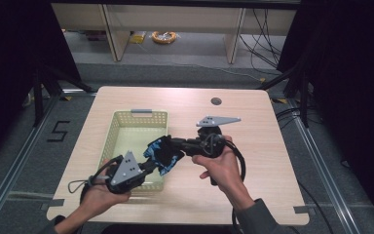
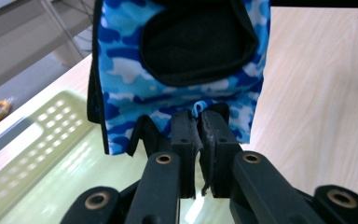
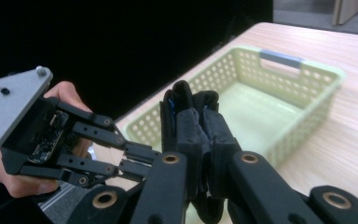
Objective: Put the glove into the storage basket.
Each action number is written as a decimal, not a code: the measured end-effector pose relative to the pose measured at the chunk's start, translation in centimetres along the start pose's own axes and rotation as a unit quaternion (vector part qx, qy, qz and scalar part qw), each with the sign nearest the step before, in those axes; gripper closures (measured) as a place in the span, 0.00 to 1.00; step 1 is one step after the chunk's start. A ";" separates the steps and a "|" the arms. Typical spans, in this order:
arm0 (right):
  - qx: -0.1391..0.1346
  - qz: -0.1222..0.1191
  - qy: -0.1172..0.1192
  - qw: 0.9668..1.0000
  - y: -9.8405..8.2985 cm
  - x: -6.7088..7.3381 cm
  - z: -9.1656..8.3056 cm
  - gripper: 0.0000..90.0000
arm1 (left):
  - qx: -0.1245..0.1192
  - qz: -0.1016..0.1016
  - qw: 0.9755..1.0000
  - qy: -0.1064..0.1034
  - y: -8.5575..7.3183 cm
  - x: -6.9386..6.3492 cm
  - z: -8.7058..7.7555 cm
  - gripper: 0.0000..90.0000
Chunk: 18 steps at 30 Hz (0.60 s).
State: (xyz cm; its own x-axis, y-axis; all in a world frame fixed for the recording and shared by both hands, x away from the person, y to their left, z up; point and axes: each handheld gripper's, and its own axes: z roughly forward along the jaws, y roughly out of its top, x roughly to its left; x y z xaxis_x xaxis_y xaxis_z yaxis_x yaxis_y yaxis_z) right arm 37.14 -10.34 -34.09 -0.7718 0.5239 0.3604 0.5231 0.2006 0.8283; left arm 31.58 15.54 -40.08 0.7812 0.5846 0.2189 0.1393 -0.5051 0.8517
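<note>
Left gripper view, blue camouflage cloth (image 2: pixel 135 84), black-lined, perhaps a glove, both jaws clamped on it

Blue camouflage cloth (image 2: pixel 177 88) (black lining), pale green basket (image 1: pixel 108 139)

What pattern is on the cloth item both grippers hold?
Blue camouflage with black trim on the cloth item; clearest in the left gripper view.

Blue camouflage glove (image 1: pixel 163 155) above basket (image 1: pixel 139 117)
</note>
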 end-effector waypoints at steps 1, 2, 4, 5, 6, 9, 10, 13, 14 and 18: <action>-0.004 0.004 0.010 1.000 0.2 0.0 0.7 0.97 | 0.006 0.000 1.000 0.004 -0.2 0.6 -0.3 0.93; -0.004 0.003 0.011 1.000 0.5 0.0 1.3 0.97 | 0.009 -0.003 1.000 0.007 -0.4 1.1 -0.6 0.92; -0.007 0.013 0.021 1.000 0.9 0.1 2.6 0.97 | 0.017 -0.010 1.000 0.012 -0.9 2.0 -1.2 0.93; -0.009 0.016 0.023 1.000 1.0 0.0 3.2 0.97 | 0.025 -0.009 1.000 0.013 -1.2 2.5 -1.6 0.92; -0.010 0.013 0.026 1.000 1.1 0.0 3.9 0.97 | 0.025 -0.014 0.999 0.018 -1.6 2.8 -1.7 0.92; -0.007 0.022 0.031 0.999 1.0 -0.2 5.8 0.97 | 0.043 -0.015 0.999 0.029 -2.7 3.9 -2.3 0.92; -0.002 0.031 0.030 0.999 1.0 -0.1 6.4 0.97 | 0.054 -0.014 0.998 0.028 -3.1 4.2 -2.5 0.92; 0.004 0.040 0.038 0.998 0.6 -0.1 8.2 0.97 | 0.081 -0.008 0.996 0.029 -4.1 4.7 -2.7 0.92; 0.004 0.042 0.039 0.998 0.4 -0.1 8.7 0.97 | 0.087 -0.009 0.996 0.030 -4.5 4.8 -2.7 0.92; 0.008 0.054 0.042 0.998 -0.5 -0.2 10.7 0.97 | 0.106 -0.001 0.994 0.029 -5.3 5.3 -3.0 0.92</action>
State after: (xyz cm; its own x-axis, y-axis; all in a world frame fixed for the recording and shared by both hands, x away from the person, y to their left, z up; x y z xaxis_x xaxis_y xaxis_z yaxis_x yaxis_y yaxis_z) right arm 40.92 -1.70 -39.13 -0.7378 0.4717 0.4829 0.6104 0.1608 0.7756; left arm 33.19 23.20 -41.98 0.7447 0.6190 0.2495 0.2718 -0.6228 0.7337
